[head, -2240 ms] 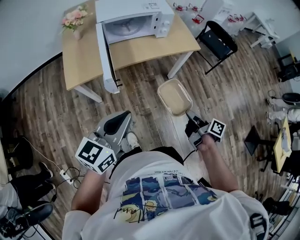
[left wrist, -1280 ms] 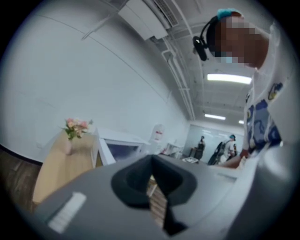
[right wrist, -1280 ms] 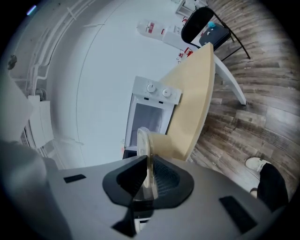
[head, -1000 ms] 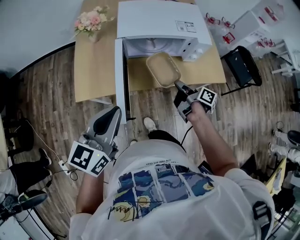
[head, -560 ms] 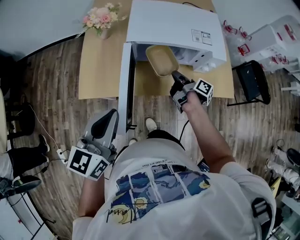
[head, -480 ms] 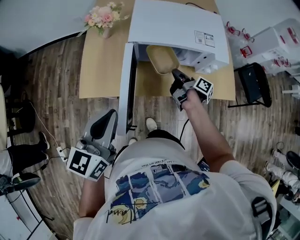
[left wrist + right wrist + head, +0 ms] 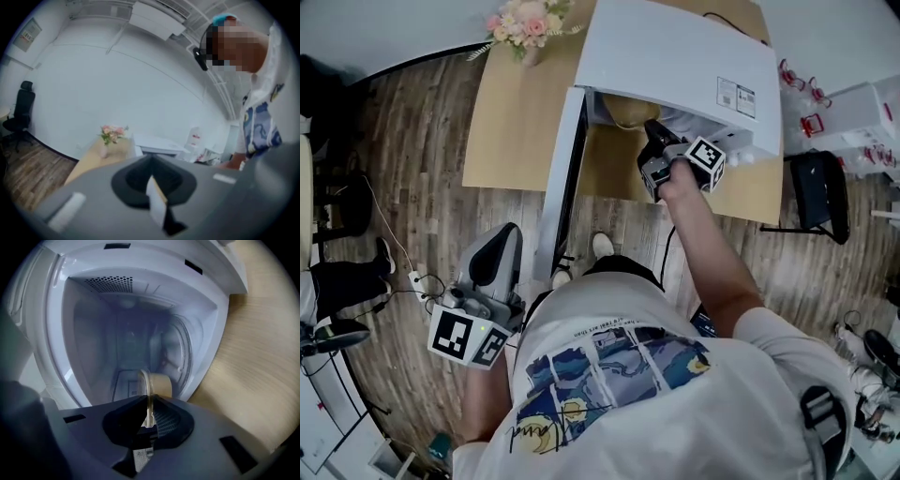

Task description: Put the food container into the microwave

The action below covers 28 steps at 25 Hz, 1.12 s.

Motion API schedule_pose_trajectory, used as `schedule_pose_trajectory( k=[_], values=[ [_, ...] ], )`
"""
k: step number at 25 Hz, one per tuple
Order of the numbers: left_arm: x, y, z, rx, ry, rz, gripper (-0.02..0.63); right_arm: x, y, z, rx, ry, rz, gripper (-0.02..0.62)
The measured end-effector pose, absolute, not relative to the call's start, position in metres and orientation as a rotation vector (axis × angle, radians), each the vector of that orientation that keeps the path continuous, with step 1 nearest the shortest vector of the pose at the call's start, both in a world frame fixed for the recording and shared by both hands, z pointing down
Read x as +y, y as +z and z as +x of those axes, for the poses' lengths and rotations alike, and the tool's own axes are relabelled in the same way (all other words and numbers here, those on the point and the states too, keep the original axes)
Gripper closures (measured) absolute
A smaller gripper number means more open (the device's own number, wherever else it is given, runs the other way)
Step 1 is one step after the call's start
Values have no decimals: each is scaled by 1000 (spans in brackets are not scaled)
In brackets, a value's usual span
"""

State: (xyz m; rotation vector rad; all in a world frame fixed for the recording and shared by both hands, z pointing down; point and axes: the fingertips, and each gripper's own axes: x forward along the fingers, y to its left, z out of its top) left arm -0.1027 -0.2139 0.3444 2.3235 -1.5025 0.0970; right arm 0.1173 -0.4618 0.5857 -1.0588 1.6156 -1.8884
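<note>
The food container (image 7: 628, 111) is a shallow tan tub with a thin, rounded rim. The jaws of the right gripper (image 7: 651, 139) are clamped on that rim, and the tub is partly inside the cavity opening. The microwave (image 7: 680, 56) is white and box-shaped, with its door (image 7: 561, 187) swung wide open at the left of the head view.

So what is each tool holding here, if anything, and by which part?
The right tool grips the food container by its near rim, reaching into the microwave. The left tool is shut, holding nothing.
</note>
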Motion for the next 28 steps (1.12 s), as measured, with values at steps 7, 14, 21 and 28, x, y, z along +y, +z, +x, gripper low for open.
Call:
schedule_pose_trajectory(
  k=[7,14,21,28],
  values=[
    [-217,346,-114,-1559,105,2271,598,-491,590,108,1577,-1885,-1077,558],
    [-221,349,-121,-1580,114,2240,598,-512,595,103,1515,-1873,-1083,558],
    [-225,349,-126,-1574,118,2235,598,-520,607,107,1463,-1847,-1127,555],
    [-220,351,-131,-1562,117,2235,598,-526,604,106,1470,-1798,-1127,492]
  ],
)
